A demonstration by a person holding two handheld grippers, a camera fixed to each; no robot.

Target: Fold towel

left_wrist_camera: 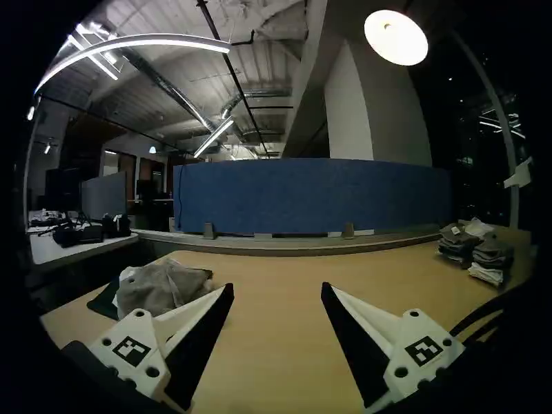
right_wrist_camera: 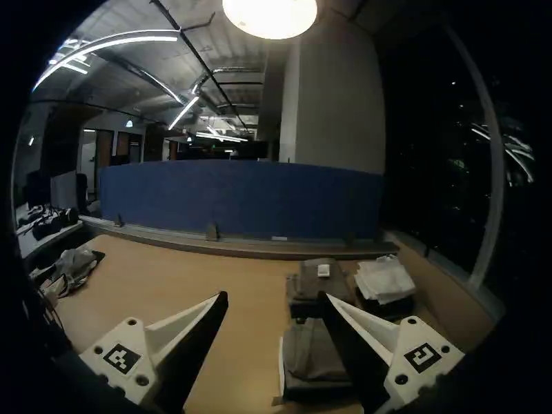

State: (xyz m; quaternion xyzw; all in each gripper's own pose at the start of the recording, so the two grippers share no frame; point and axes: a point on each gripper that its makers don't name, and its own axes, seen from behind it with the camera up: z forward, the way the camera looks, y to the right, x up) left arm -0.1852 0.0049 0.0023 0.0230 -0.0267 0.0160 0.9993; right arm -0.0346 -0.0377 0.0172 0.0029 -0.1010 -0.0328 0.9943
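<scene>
Crumpled grey cloth towels [left_wrist_camera: 162, 286] lie near my left gripper [left_wrist_camera: 276, 286]; folded grey towels [right_wrist_camera: 310, 345] sit by my right gripper [right_wrist_camera: 272, 295]. I see both spread wide apart, empty.

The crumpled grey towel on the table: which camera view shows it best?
The left gripper view. There the crumpled grey towel lies large, just beyond one finger of the left gripper, with its folds visible. The right gripper view shows it small and dim near the table's left edge.
</scene>
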